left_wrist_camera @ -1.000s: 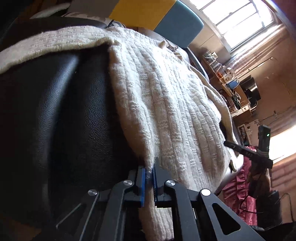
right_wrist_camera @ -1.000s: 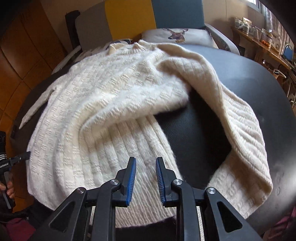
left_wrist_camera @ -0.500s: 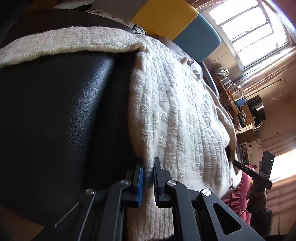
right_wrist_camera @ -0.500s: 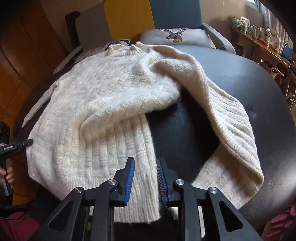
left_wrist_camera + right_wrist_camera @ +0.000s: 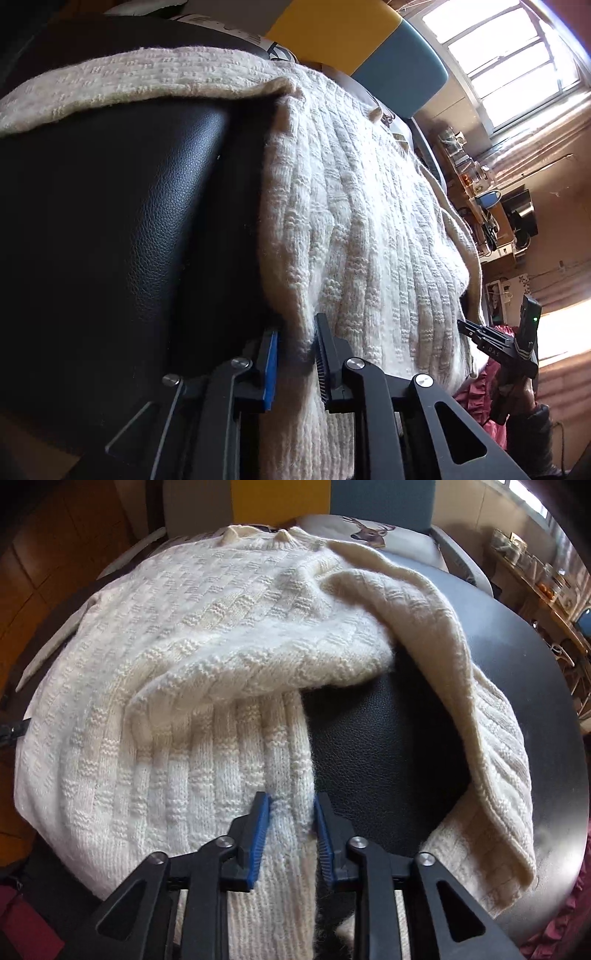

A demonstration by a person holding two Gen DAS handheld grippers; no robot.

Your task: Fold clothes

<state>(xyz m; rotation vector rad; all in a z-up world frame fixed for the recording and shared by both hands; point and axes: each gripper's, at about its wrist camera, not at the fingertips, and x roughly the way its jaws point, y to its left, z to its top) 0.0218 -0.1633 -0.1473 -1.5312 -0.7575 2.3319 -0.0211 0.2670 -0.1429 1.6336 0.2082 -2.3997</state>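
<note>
The lower hem of the cream basket-weave knitted sweater point(image 5: 207, 709) is being cut off by the bottom edge in both wrist views. The small items on the wooden side shelf point(image 5: 476, 184) are perhaps jars, being too small to be told.

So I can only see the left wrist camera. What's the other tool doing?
Observer: The right tool has just been closing its jaws, with the cream knitted sweater's bottom edge between them.
Operator: Where's the sleeve?
Observer: One sleeve curves across the black leather seat, beside the body.
Operator: Is the sweater flat?
Observer: No, a raised fold runs across it above the tool.
</note>
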